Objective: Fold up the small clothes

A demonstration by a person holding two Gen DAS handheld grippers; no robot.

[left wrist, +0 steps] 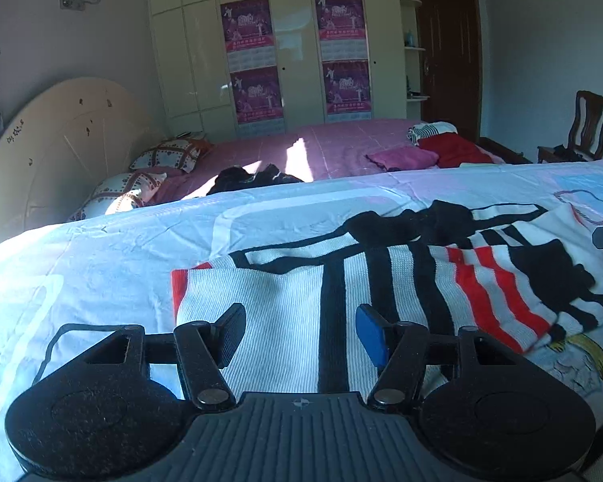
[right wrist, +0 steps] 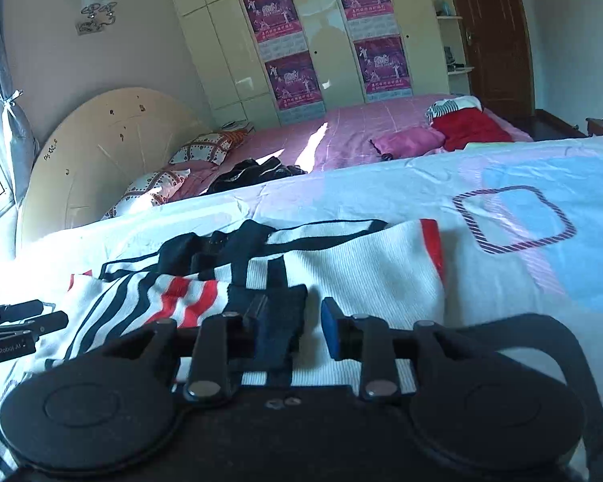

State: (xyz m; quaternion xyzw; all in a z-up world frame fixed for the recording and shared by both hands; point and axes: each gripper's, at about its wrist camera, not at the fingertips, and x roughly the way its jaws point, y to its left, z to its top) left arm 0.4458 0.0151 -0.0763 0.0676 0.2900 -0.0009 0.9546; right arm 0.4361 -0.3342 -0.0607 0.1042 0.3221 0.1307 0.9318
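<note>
Two tongs hover over one striped sweater point(left wrist: 382, 281) spread on the bed point(left wrist: 100, 261), partly folded, a sleeve laid across. Left tongs point(left wrist: 301, 333) stand apart, empty, above its white near-left part. Right tongs point(right wrist: 293, 325) stand narrowly apart astride a dark cuff point(right wrist: 277, 321), seemingly not pinching. Next likely needs a hem grasp.

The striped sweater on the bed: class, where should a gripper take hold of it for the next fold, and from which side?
Probably the red-trimmed hem corner of the striped sweater, approached low from its left by the open left gripper. That edge lies flat and free on the bedsheet.
</note>
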